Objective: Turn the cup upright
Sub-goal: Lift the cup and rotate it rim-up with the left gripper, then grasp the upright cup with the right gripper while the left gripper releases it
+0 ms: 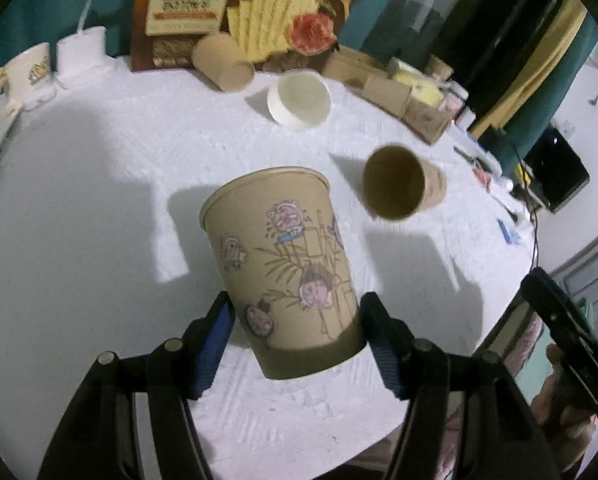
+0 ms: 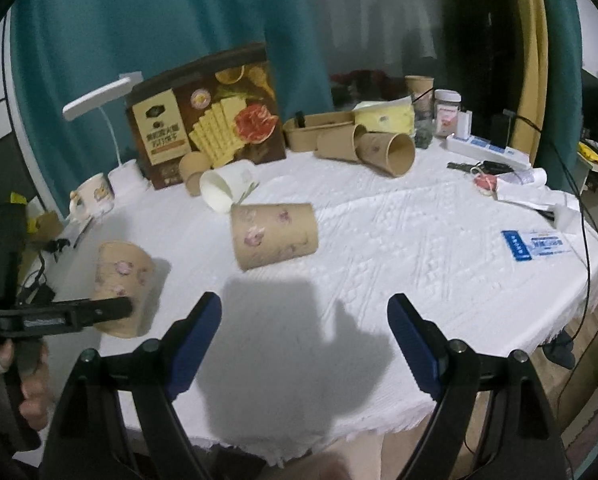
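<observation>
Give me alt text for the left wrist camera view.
The left gripper is shut on a printed paper cup, rim away from the camera, above a white tablecloth. Beyond lie a brown cup and a white cup on their sides.

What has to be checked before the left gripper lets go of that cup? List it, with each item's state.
1. Grip: the left gripper has its pads on both sides of the cartoon cup, low near the base: ok.
2. Cup orientation: rim up, base toward the gripper, but leaning: not ok for release.
3. Base resting on the tablecloth: cannot tell.
4. Landing spot: bare cloth around the cup, nearest neighbour well apart: ok.
5. Right gripper: open, nothing between its fingers, ready for the next cup: ok.
6. Flowered cup: lying on its side in mid-table, not yet flipped: not ok.
</observation>
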A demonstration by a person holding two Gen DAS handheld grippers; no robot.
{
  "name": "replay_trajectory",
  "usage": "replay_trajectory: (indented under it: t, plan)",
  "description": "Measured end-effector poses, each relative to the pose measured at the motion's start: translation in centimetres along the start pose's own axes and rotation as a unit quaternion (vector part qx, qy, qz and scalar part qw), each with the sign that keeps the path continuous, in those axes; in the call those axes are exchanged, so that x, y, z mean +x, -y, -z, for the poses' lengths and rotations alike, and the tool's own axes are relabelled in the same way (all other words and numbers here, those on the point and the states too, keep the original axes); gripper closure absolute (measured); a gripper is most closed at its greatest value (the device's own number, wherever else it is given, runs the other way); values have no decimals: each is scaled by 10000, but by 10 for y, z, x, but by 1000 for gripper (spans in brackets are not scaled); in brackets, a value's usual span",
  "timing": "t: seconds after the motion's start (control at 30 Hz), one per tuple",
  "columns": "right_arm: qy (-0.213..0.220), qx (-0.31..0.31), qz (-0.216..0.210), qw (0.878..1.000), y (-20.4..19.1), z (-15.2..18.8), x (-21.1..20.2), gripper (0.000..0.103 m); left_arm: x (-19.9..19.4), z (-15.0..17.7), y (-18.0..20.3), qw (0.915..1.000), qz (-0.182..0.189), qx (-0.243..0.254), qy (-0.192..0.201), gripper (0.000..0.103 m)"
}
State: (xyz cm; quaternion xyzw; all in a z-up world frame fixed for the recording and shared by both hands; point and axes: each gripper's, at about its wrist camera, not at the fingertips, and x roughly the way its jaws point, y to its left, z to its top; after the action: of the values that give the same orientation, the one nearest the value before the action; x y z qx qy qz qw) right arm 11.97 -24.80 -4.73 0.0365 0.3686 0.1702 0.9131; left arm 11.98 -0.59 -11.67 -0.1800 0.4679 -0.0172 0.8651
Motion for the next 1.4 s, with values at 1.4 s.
replay_trajectory:
  t: [1.4]
  plan:
    - [-2260,-1409,-1217,9562,-149,-68,96,20,-87,26,-125,9908,-322,-422,1246,18]
